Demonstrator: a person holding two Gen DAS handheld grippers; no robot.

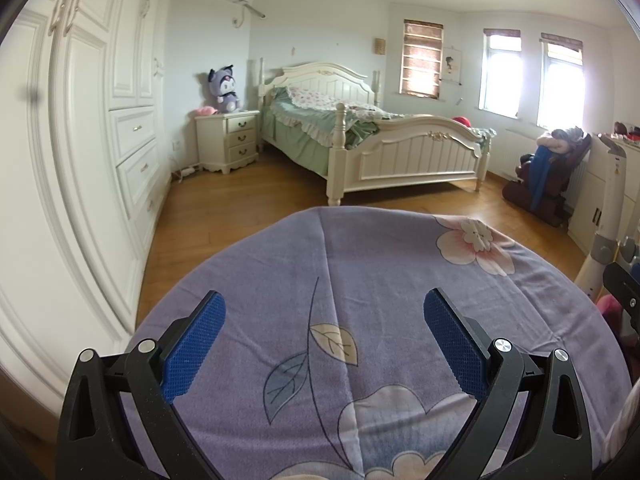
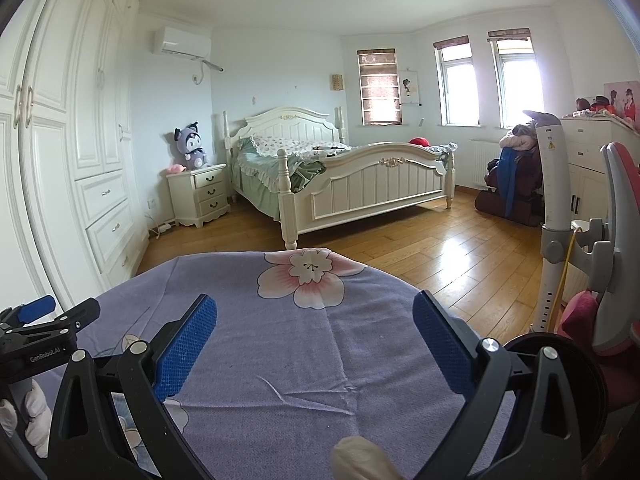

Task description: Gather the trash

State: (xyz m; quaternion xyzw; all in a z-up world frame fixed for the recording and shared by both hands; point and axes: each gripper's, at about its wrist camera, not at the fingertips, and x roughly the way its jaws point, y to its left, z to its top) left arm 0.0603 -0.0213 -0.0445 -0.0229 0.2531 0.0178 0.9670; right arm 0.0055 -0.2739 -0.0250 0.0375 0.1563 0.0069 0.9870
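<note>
My left gripper (image 1: 325,304) is open and empty, held above a round table covered with a purple flowered cloth (image 1: 384,280). My right gripper (image 2: 315,306) is also open and empty above the same cloth (image 2: 280,344). A pale crumpled lump (image 2: 360,460) lies on the cloth at the bottom edge of the right wrist view, just below the right gripper; I cannot tell what it is. The left gripper also shows at the left edge of the right wrist view (image 2: 44,320). A round black container rim (image 2: 560,360) sits at the table's right side.
A white wardrobe (image 1: 80,160) runs along the left wall. A white bed (image 2: 352,184) and a nightstand (image 2: 200,196) stand across the wooden floor (image 2: 440,256). A grey and pink chair (image 2: 612,240) stands close on the right, beside cabinets (image 2: 592,160).
</note>
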